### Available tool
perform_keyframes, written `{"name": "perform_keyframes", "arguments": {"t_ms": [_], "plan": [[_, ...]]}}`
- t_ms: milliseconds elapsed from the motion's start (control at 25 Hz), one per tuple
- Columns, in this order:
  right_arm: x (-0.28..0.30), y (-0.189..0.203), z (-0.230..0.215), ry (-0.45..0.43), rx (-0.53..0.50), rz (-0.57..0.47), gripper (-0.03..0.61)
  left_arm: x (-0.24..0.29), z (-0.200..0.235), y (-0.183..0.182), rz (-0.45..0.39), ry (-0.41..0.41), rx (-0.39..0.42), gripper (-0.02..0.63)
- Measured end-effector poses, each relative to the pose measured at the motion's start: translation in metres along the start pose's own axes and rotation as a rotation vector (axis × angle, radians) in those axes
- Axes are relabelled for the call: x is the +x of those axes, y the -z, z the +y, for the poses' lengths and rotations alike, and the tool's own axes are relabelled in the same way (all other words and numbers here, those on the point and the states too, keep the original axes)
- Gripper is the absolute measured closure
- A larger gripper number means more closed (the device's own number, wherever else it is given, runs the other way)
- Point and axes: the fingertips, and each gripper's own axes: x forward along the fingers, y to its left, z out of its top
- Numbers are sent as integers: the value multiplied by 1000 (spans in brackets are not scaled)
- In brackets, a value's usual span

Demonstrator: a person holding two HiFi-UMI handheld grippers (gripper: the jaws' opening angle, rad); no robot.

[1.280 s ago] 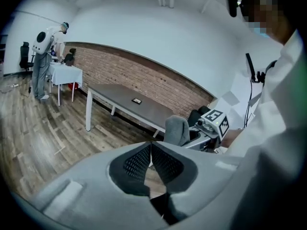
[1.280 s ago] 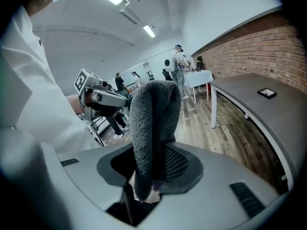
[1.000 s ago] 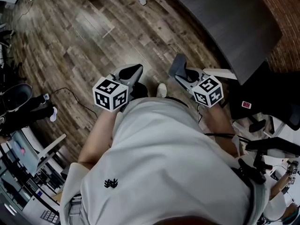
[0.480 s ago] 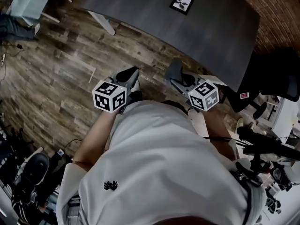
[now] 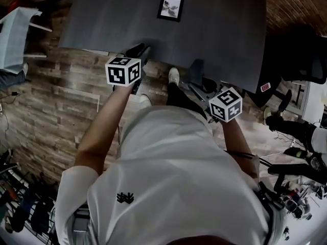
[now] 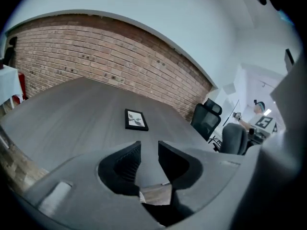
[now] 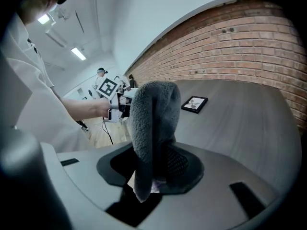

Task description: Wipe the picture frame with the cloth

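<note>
On the left gripper (image 6: 148, 146), jaws apart by a moderate gap, just opened, with nothing between them but bare table (image 5: 219, 34) beyond. On the right gripper (image 7: 158, 164), jaws closed on a grey cloth (image 7: 151, 119), bunched upright and drooping over the near side. In the head view, left tips over the table's near edge at upper centre, right tips close to that same edge, further right. Picture frame (image 5: 170, 7) flat on the table at top centre, well apart from both grippers and from the cloth. Compared with a second ago: then mostly wooden floor (image 5: 56, 96) beneath both grippers, the table only in the upper right, the frame cut by the top edge. Now table across the whole top, frame fully in view, both grippers nearer to it.
</note>
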Motion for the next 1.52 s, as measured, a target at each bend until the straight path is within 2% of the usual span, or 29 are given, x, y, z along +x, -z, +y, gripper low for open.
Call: {"name": "perform_keyframes", "arguments": {"t_ms": [120, 320, 560, 800, 960, 1080, 1240, 1320, 1520], "plan": [[-3, -18, -30, 20, 3, -16, 439, 53, 25, -18, 32, -46, -17, 502], [-15, -33, -127, 24, 50, -6, 439, 179, 63, -54, 106, -158, -18, 485], [-20, -35, -184, 35, 95, 16, 438, 244, 102, -65, 137, -231, -66, 480], [-21, -35, -215, 19, 129, 3, 438, 256, 107, -57, 191, -270, -90, 482], [-11, -38, -224, -16, 128, 1, 438, 258, 106, -53, 237, -263, -128, 532], [-3, -46, -225, -38, 121, -22, 439, 252, 101, -51, 255, -269, -92, 537], [9, -71, -221, -47, 89, -76, 439, 237, 79, -59, 271, -199, 9, 537], [14, -93, -213, -51, 66, -129, 439, 224, 63, -67, 271, -143, 34, 538], [24, -147, -168, -161, -17, -274, 439, 192, 14, -90, 241, -10, 73, 537]]}}
